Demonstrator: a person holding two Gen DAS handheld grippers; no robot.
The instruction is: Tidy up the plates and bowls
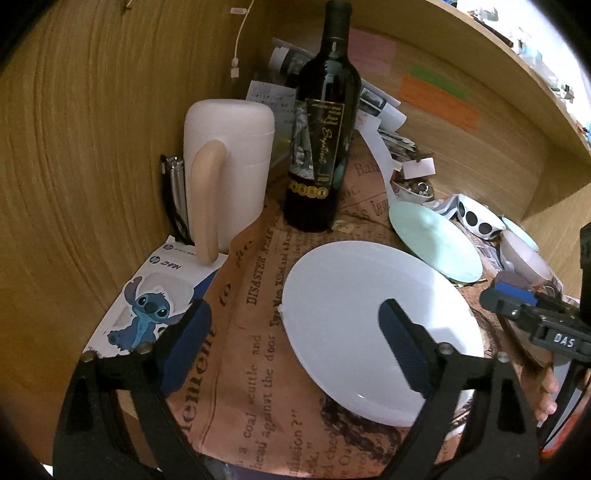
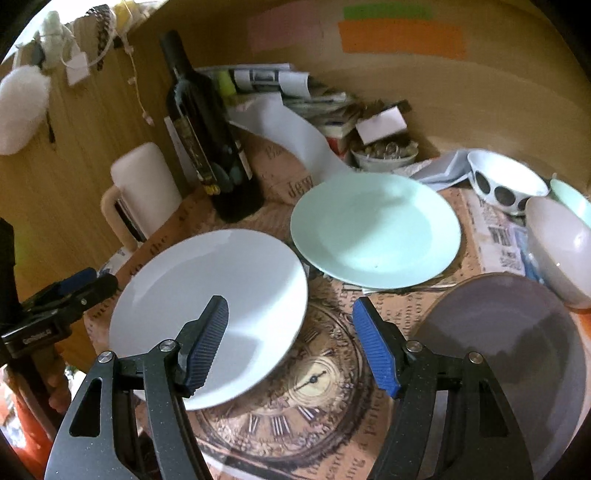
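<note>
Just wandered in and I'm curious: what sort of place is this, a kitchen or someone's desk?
Probably a cluttered home desk nook rather than a kitchen: wood-panelled walls carry sticky notes, papers pile at the back, and plates share a newspaper-print cloth with a wine bottle.

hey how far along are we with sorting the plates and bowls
Done: nothing stacked; white plate, green plate and grey plate lie apart, bowls loose. In hand: nothing; left gripper and right gripper are open. Left: all stacking.
</note>
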